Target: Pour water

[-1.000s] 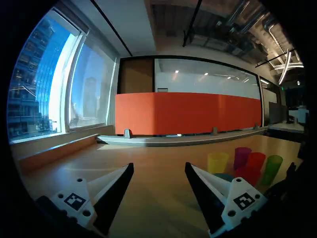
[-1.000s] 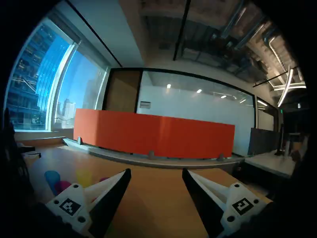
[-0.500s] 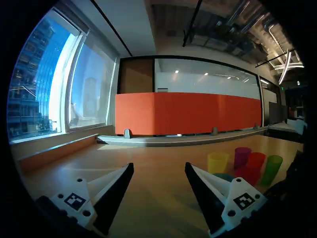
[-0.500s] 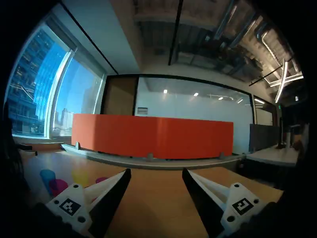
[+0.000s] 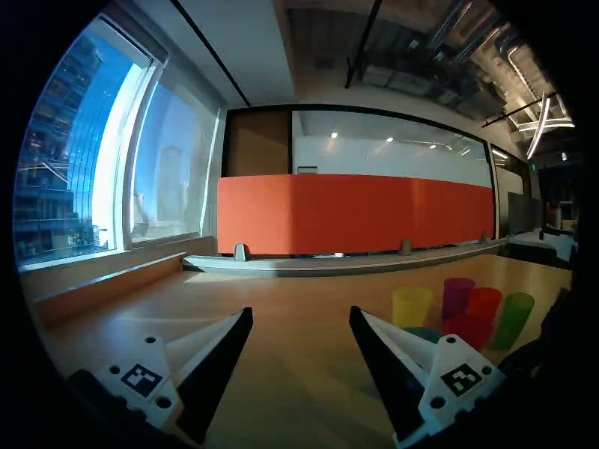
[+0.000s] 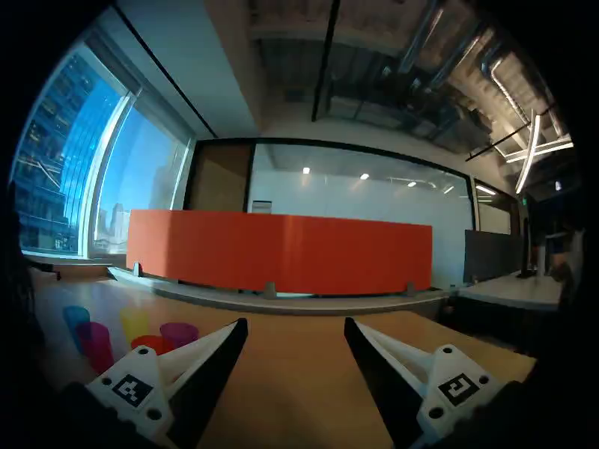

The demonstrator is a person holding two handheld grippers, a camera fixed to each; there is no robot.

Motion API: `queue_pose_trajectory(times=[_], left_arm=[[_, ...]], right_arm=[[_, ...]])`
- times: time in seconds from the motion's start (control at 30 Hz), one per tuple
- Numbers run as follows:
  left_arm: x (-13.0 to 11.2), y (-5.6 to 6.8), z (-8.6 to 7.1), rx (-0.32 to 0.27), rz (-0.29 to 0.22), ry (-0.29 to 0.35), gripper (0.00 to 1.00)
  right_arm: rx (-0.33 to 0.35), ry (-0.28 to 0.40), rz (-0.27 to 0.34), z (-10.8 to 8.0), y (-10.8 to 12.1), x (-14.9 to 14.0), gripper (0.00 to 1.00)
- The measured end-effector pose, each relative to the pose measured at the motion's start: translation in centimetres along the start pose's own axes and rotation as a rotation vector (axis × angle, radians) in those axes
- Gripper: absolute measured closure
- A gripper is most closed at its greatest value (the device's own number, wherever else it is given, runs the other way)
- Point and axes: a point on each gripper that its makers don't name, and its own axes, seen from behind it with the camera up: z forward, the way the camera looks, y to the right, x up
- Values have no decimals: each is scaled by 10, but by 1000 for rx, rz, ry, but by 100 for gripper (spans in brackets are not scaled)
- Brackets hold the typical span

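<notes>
Left gripper view: the teal cup (image 5: 424,332) is mostly hidden behind a finger (image 5: 383,361) of the left hand-held gripper (image 5: 299,310), with just its rim peeking out. Right gripper view: the red cup (image 6: 152,343) is half tucked behind the right hand-held gripper (image 6: 295,322). Can't tell if either cup holds water. There's also a dark blurry shape (image 6: 16,314) at the left edge, no clue what it is.
</notes>
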Motion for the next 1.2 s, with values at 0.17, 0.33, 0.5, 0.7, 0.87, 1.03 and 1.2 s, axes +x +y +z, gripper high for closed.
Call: queue_pose_trajectory(times=[0.17,0.33,0.5,0.7,0.87,1.03,1.2], left_arm=[[0,0,0,0,0,0,4],[0,0,0,0,0,0,4],[1,0,0,0,0,0,4],[0,0,1,0,0,0,4],[0,0,1,0,0,0,4],[0,0,1,0,0,0,4],[0,0,1,0,0,0,4]], right_arm=[[2,-18,21,2,6,-10,0],[0,-33,29,4,9,-18,0],[-2,-49,30,6,10,-26,0],[-4,-69,40,7,11,-32,0],[-4,-89,53,8,11,-37,0],[-4,-103,52,7,10,-40,0],[-5,-106,54,7,11,-40,0]])
